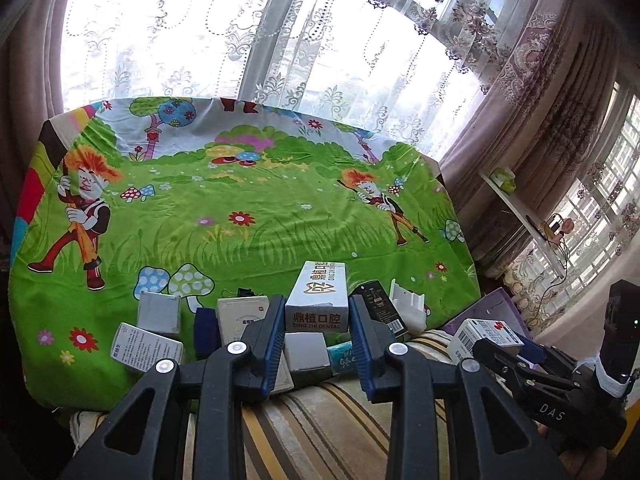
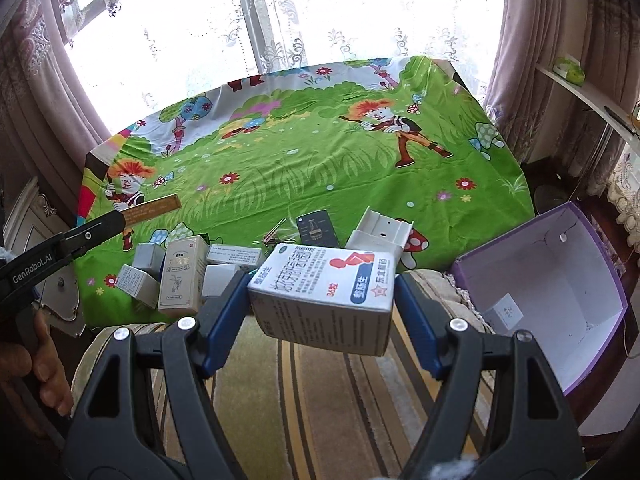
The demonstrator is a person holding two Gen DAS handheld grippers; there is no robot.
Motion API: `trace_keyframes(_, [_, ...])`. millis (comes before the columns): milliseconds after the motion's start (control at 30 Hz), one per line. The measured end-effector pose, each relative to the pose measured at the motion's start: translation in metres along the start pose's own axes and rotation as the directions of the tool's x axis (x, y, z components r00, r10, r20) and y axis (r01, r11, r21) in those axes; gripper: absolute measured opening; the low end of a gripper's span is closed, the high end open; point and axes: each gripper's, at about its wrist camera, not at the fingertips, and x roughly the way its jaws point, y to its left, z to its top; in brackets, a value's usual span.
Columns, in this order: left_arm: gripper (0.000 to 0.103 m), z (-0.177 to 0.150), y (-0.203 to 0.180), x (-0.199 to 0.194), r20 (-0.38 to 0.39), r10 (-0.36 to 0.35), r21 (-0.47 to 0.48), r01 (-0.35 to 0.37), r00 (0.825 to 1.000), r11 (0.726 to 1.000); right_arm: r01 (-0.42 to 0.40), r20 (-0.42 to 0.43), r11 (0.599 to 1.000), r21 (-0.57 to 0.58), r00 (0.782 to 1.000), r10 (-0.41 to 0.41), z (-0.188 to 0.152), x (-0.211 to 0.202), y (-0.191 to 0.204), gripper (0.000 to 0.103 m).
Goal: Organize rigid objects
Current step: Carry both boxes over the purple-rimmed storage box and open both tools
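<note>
My left gripper (image 1: 316,316) is shut on a long white dental box (image 1: 318,296) with a gold face, held above a heap of small boxes. It shows from the right wrist view as a gold box (image 2: 154,209) in the left gripper's fingertips (image 2: 116,220). My right gripper (image 2: 322,300) is shut on a white medicine box (image 2: 324,292) with red and blue print, held above the striped cushion. The same box (image 1: 486,334) shows at the right of the left wrist view. An open purple box (image 2: 560,280) stands to the right with one small white carton (image 2: 506,312) inside.
Several small boxes (image 2: 180,276) lie heaped at the near edge of the green cartoon cloth (image 2: 320,160). A dark card (image 2: 318,228) and a white plastic holder (image 2: 382,232) lie beside them. A striped cushion (image 2: 320,392) is below. Curtains and a window stand behind.
</note>
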Motion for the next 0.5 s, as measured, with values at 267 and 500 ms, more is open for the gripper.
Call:
trace_keyframes(267, [0.033,-0.021,-0.058,0.015,-0.07,-0.139,0.028,0.142,0.988,0.99,0.064,-0.02,0.994,0.083,0.998,-0.062,-0.006,-0.006,-0.059,0.076])
trace_keyframes(500, [0.033,-0.041,-0.104,0.032,-0.146,-0.249,0.027,0.256,0.957,0.966,0.124,-0.032,0.979,0.162,0.992,-0.121,-0.009,-0.013,-0.11,0.076])
